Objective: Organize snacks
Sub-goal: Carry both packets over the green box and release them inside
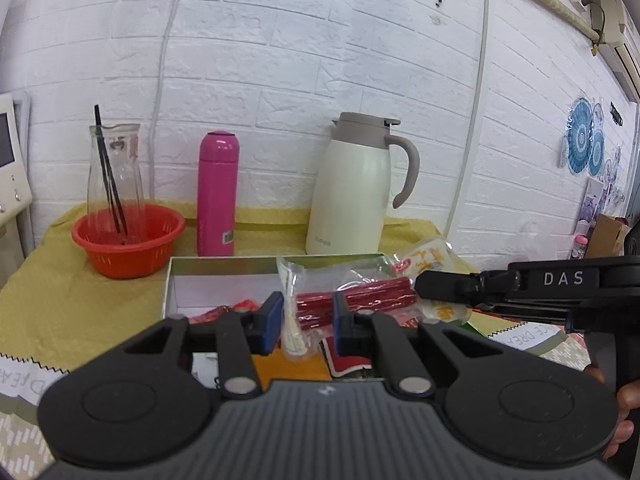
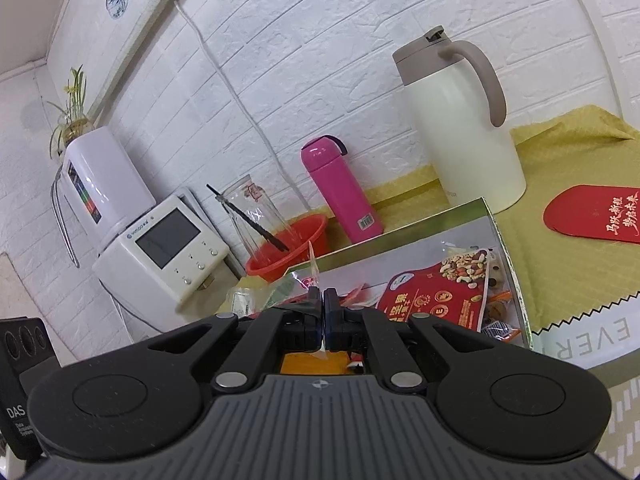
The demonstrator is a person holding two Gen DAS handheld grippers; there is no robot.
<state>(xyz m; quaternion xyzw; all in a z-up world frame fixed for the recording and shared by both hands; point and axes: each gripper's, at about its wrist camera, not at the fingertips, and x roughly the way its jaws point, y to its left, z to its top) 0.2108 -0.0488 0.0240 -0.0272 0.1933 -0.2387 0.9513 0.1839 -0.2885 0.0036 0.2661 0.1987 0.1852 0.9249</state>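
An open cardboard box (image 1: 224, 268) with white inner walls sits on the yellow cloth and holds several snack packets. My left gripper (image 1: 308, 320) is open, its blue pads either side of a clear packet of red sticks (image 1: 372, 298) that hangs over the box. My right gripper (image 2: 322, 300) is shut on the clear edge of that packet (image 2: 312, 264); in the left wrist view it reaches in from the right (image 1: 424, 282). A red nut packet (image 2: 440, 292) lies in the box (image 2: 508, 256).
Behind the box stand a red basket (image 1: 128, 240) holding a glass carafe (image 1: 114, 176), a pink flask (image 1: 218, 192) and a cream thermos jug (image 1: 356, 188). A red envelope (image 2: 596, 214) lies on the cloth at right. A white appliance (image 2: 168, 240) stands at left.
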